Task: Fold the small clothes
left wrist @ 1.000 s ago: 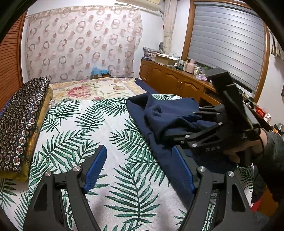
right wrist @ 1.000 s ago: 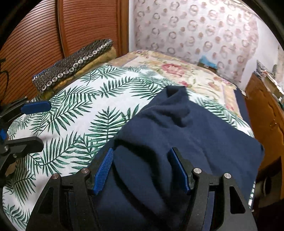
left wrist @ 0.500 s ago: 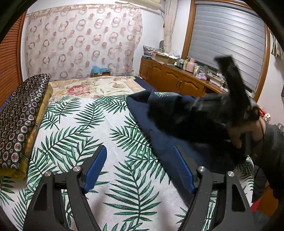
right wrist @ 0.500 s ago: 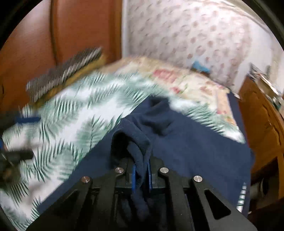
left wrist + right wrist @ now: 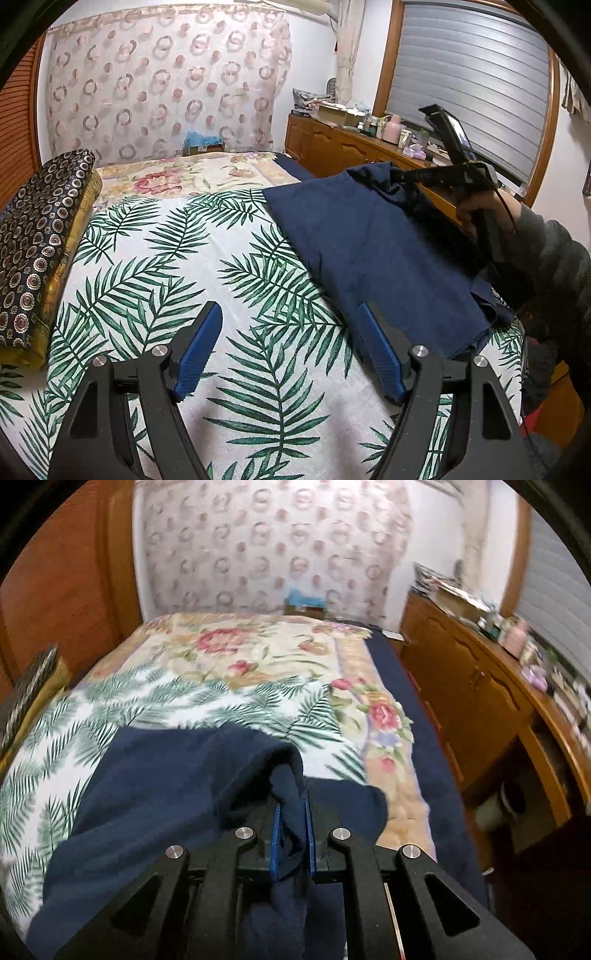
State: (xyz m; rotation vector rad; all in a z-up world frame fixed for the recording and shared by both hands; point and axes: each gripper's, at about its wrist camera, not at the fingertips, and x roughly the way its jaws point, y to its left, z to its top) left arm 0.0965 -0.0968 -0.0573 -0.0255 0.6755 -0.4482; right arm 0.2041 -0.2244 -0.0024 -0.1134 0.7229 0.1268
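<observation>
A navy blue garment (image 5: 369, 251) lies on the right side of a palm-leaf bedspread (image 5: 177, 258). My right gripper (image 5: 291, 812) pinches a bunched fold of this garment (image 5: 166, 794) between its blue pads; the jaws are opening slightly with the cloth still pressed between them. In the left wrist view the right gripper (image 5: 400, 176) holds the garment's far corner lifted above the bed, with a person's hand (image 5: 480, 210) on its handle. My left gripper (image 5: 291, 347) stands open low over the bedspread, just left of the garment's near edge, nothing between its fingers.
A folded dark patterned quilt (image 5: 37, 240) lies along the bed's left edge. A floral blanket (image 5: 184, 177) covers the far end. A wooden cabinet (image 5: 332, 147) with clutter on top runs along the right wall, close to the bed.
The right gripper shut on a fold of the navy garment and carried it up and away to the right, drawing the cloth out flatter. The left gripper stayed still.
</observation>
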